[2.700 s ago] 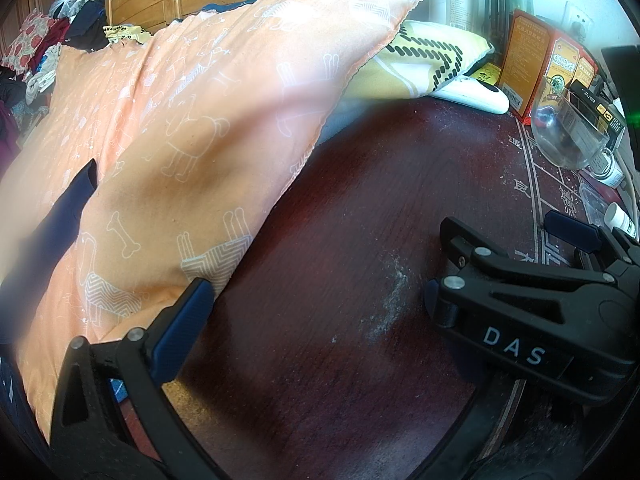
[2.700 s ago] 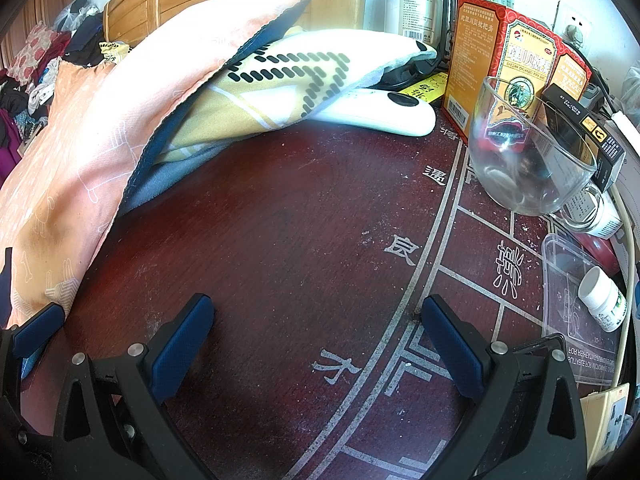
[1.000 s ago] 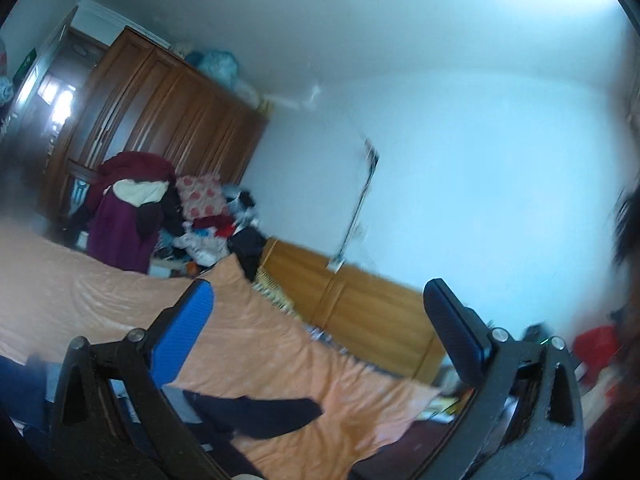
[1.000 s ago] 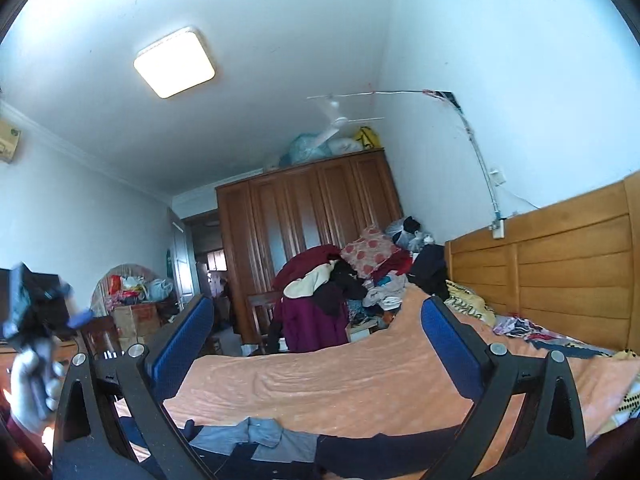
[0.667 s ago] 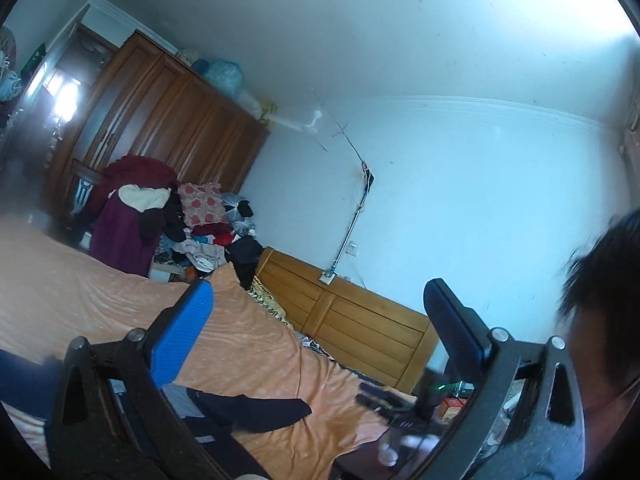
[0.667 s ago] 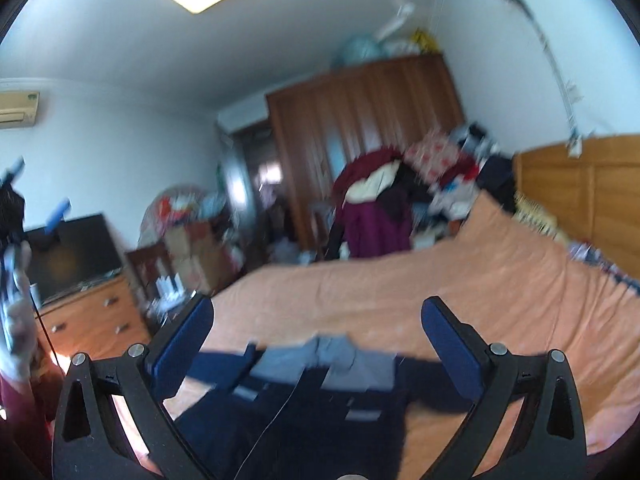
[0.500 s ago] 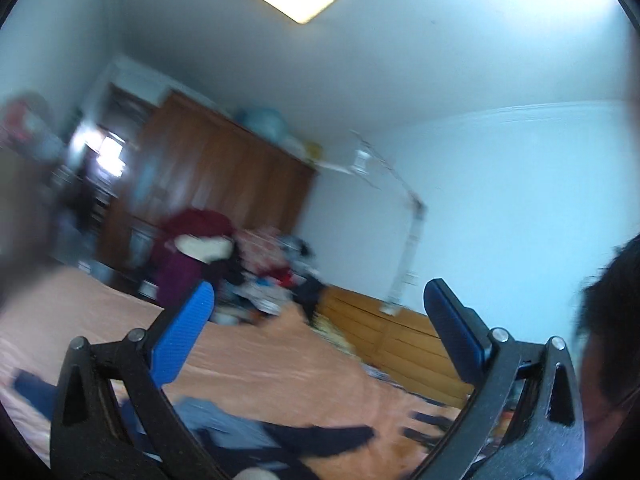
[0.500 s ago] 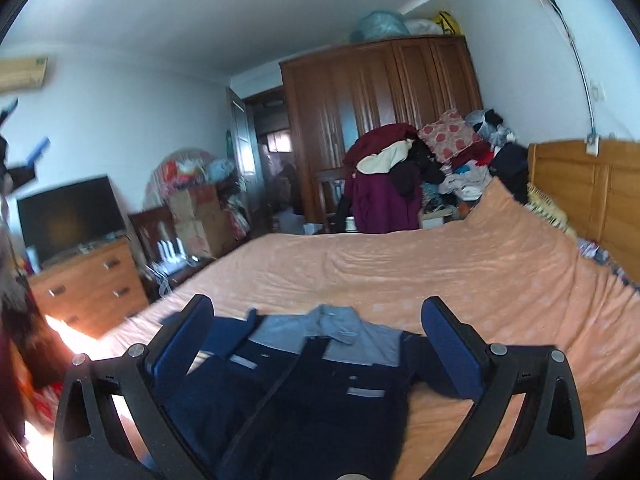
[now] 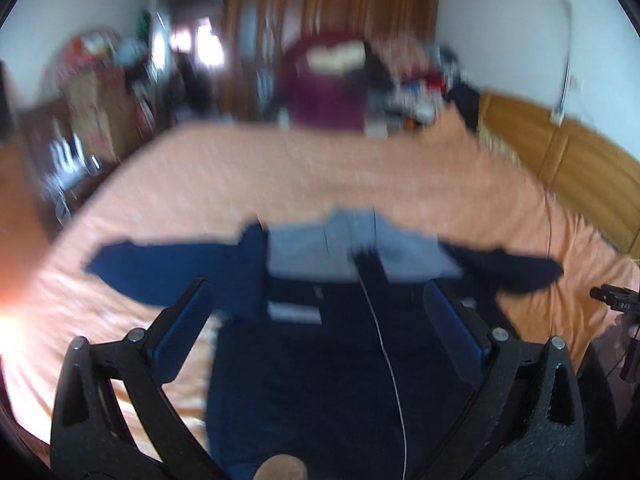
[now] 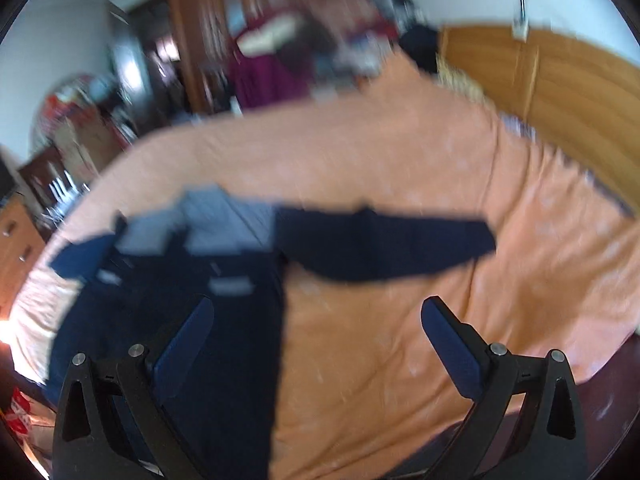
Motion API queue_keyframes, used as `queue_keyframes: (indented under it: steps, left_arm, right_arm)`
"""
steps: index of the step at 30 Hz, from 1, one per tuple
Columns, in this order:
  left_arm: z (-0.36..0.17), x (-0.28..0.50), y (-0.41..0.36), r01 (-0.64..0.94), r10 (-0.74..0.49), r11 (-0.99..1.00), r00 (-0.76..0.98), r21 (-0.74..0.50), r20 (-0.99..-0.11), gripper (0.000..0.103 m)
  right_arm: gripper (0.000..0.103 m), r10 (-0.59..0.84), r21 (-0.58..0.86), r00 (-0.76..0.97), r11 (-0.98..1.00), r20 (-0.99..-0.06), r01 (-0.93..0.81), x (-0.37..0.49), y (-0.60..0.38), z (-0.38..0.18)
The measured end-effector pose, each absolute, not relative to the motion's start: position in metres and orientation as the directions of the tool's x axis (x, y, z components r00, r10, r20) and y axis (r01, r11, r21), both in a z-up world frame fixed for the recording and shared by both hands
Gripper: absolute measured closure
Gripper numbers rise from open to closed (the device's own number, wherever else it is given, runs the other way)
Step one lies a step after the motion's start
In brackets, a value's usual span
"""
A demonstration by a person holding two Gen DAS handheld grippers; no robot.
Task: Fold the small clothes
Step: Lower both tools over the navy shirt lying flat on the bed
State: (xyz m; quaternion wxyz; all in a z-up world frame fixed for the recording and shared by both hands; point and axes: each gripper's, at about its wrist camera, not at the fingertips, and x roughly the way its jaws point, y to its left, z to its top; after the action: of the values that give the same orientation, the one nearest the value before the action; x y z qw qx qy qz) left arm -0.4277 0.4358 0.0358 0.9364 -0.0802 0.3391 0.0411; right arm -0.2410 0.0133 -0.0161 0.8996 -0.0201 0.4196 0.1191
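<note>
A dark navy jacket [image 9: 320,360] with a grey shoulder panel lies spread flat on the orange bedspread [image 9: 320,168], both sleeves stretched out sideways. My left gripper [image 9: 316,328] hovers open over the jacket's body, touching nothing. The right gripper shows at the far right edge [image 9: 616,300] of the left wrist view. In the right wrist view the jacket [image 10: 180,320] fills the lower left, its right sleeve [image 10: 380,244] reaching rightwards. My right gripper [image 10: 316,340] is open above the jacket's right edge and the bare bedspread [image 10: 400,140]. Both views are motion-blurred.
A wooden headboard [image 10: 540,92] runs along the right. A brown wardrobe [image 9: 320,8] and a heap of clothes [image 9: 332,92] stand beyond the bed's far end. Drawers and clutter [image 9: 80,120] line the left side.
Both grippers have left the dark table, swung up past ceiling and walls, and now tilt down over the bed. The jacket has come into full view beneath them.
</note>
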Motion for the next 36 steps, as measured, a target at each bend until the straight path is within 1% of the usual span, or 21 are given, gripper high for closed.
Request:
queue_keyframes:
  steps: [1,2,4,5,7,8,10,12,14,18,22,24,27,29,30,31,33,36]
  left_arm:
    - [0.008,-0.407,0.433,-0.128,0.003,0.983,0.726,-0.13,-0.687,0.0]
    - [-0.03,-0.38,0.429,-0.134,-0.008,0.982,0.674,-0.133,-0.739,0.0]
    - [-0.094,-0.339,0.424,-0.157,-0.01,0.98,0.571,-0.121,-0.821,0.0]
    - [-0.112,-0.331,0.419,-0.166,-0.001,0.98,0.532,-0.106,-0.847,0.0]
    - [-0.17,-0.317,0.417,-0.191,0.008,0.978,0.42,-0.079,-0.907,0.0]
    - [-0.197,-0.31,0.413,-0.191,0.029,0.98,0.376,-0.047,-0.926,0.0]
    - [-0.201,-0.305,0.402,-0.181,0.091,0.983,0.4,0.019,-0.912,0.0]
    - [-0.206,-0.297,0.399,-0.205,0.098,0.979,0.39,0.018,-0.916,0.0]
    - [-0.205,-0.295,0.399,-0.205,0.097,0.979,0.406,0.013,-0.909,0.0]
    - [-0.205,-0.279,0.393,-0.198,0.081,0.98,0.402,0.0,-0.912,0.0]
    - [-0.213,-0.258,0.394,-0.217,0.076,0.976,0.405,-0.015,-0.911,0.0]
    - [-0.213,-0.26,0.392,-0.221,0.091,0.975,0.409,-0.002,-0.908,0.0]
    - [-0.217,-0.256,0.393,-0.219,0.096,0.976,0.415,0.003,-0.905,0.0]
    - [-0.216,-0.262,0.397,-0.22,0.092,0.976,0.415,-0.002,-0.905,0.0]
    - [-0.217,-0.259,0.398,-0.221,0.095,0.975,0.412,0.001,-0.906,0.0]
    - [-0.218,-0.257,0.397,-0.223,0.098,0.975,0.409,0.005,-0.907,0.0]
    - [-0.221,-0.243,0.398,-0.235,0.1,0.972,0.403,0.003,-0.91,0.0]
    - [-0.218,-0.23,0.402,-0.245,0.065,0.968,0.431,-0.048,-0.9,0.0]
  right_arm:
    - [0.0,0.177,0.061,0.575,0.975,-0.799,-0.214,-0.229,0.015,-0.045]
    - [0.0,0.166,0.065,0.537,0.977,-0.827,-0.202,-0.22,0.015,-0.07]
    - [0.0,0.163,0.08,0.473,0.978,-0.866,-0.19,-0.208,0.022,-0.112]
    - [0.0,0.153,0.07,0.456,0.979,-0.877,-0.194,-0.206,0.028,-0.126]
    - [0.0,0.125,0.033,0.418,0.975,-0.9,-0.22,-0.2,0.046,-0.157]
    - [0.0,0.118,0.024,0.387,0.971,-0.914,-0.239,-0.198,0.055,-0.172]
    - [0.0,0.1,0.008,0.339,0.964,-0.935,-0.265,-0.198,0.066,-0.196]
    - [0.0,0.071,-0.005,0.266,0.962,-0.961,-0.273,-0.197,0.071,-0.229]
    - [0.0,0.084,0.008,0.279,0.965,-0.956,-0.263,-0.199,0.067,-0.235]
    - [0.0,0.132,0.069,0.28,0.972,-0.951,-0.224,-0.205,0.055,-0.237]
    - [0.0,0.17,0.101,0.238,0.955,-0.956,-0.278,-0.206,0.051,-0.232]
    - [0.0,0.179,0.113,0.205,0.948,-0.962,-0.298,-0.202,0.052,-0.217]
    - [0.002,0.212,0.153,0.215,0.953,-0.953,-0.263,-0.192,0.032,-0.189]
    - [0.002,0.267,0.214,0.278,0.955,-0.923,-0.206,-0.177,0.002,-0.162]
    - [0.002,0.285,0.247,0.317,0.957,-0.905,-0.155,-0.165,-0.019,-0.149]
    - [0.002,0.299,0.296,0.377,0.953,-0.877,-0.067,-0.145,-0.054,-0.135]
    - [0.003,0.291,0.354,0.433,0.933,-0.853,0.069,-0.114,-0.111,-0.13]
    - [0.013,0.276,0.427,0.466,0.867,-0.841,0.257,-0.072,-0.189,-0.147]
